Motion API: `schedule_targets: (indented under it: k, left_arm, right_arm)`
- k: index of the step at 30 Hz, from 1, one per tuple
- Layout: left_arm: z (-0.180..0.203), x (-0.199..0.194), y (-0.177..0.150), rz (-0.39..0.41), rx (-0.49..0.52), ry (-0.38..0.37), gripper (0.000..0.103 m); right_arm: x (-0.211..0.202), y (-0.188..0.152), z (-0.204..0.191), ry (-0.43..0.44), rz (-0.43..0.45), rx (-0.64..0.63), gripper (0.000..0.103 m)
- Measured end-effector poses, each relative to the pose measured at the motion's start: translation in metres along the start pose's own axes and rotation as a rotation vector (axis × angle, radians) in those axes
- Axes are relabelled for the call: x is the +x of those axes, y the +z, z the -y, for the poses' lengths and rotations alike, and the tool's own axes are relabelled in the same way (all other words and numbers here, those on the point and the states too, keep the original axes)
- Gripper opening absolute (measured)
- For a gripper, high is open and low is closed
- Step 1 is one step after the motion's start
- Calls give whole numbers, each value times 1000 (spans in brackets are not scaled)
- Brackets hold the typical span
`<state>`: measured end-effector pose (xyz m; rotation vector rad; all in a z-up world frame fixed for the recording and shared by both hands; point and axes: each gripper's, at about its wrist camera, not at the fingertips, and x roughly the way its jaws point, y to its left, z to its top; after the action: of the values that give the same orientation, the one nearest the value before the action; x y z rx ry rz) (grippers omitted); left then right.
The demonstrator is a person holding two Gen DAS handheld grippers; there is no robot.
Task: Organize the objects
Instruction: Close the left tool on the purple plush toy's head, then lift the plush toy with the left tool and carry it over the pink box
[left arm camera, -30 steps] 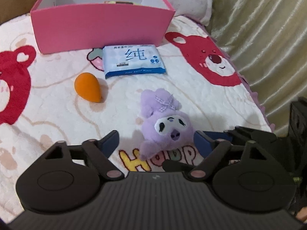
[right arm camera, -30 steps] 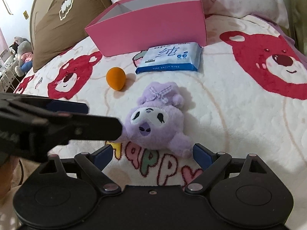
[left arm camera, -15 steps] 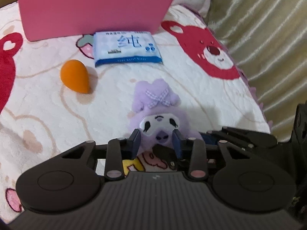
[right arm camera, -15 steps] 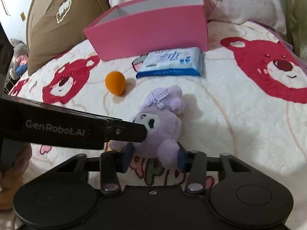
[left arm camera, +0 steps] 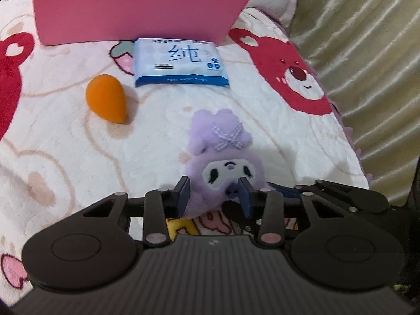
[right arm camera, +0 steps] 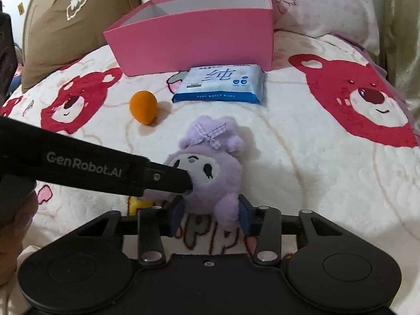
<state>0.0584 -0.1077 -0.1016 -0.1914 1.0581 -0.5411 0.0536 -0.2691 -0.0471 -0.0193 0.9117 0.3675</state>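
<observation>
Purple plush toy (left arm camera: 223, 165) lies on the bear-print blanket (left arm camera: 65, 141), near side, with the pink box (left arm camera: 131, 8) far behind it. Left gripper (left arm camera: 214, 193) pinches its face; jaws easing open slightly. Right gripper (right arm camera: 208, 214) squeezes its lower body, jaws closing. Judged light, soft, squashy, not fragile; grip the bulky body, since limbs would flop.

My left gripper (left arm camera: 214, 193) eases open a little, my right gripper (right arm camera: 210, 214) closes; both pinch something soft (a hand seemingly at the frame edge).
</observation>
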Motion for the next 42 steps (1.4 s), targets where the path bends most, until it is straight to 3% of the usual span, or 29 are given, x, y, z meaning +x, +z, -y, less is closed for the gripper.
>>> schedule_targets:
  k: [7, 12, 19, 23, 27, 42]
  left_arm:
    - [-3, 8, -1, -22, -36, 24, 37]
    - [0, 8, -2, -6, 8, 18, 35]
    - [-2, 8, -1, -19, -47, -3, 35]
    - [-2, 13, -1, -34, -49, 21, 41]
    - [-6, 14, 0, -37, -55, 5, 39]
    - [-5, -11, 4, 27, -59, -47, 39]
  right_arm:
    - [7, -1, 2, -8, 3, 23, 44]
    - [6, -2, 3, 15, 13, -7, 43]
    - [7, -2, 3, 28, 17, -12, 43]
    - [11, -1, 11, 67, 7, 34, 44]
    - [12, -2, 9, 61, 10, 32, 44]
    - [-8, 8, -4, 48, 56, -22, 43]
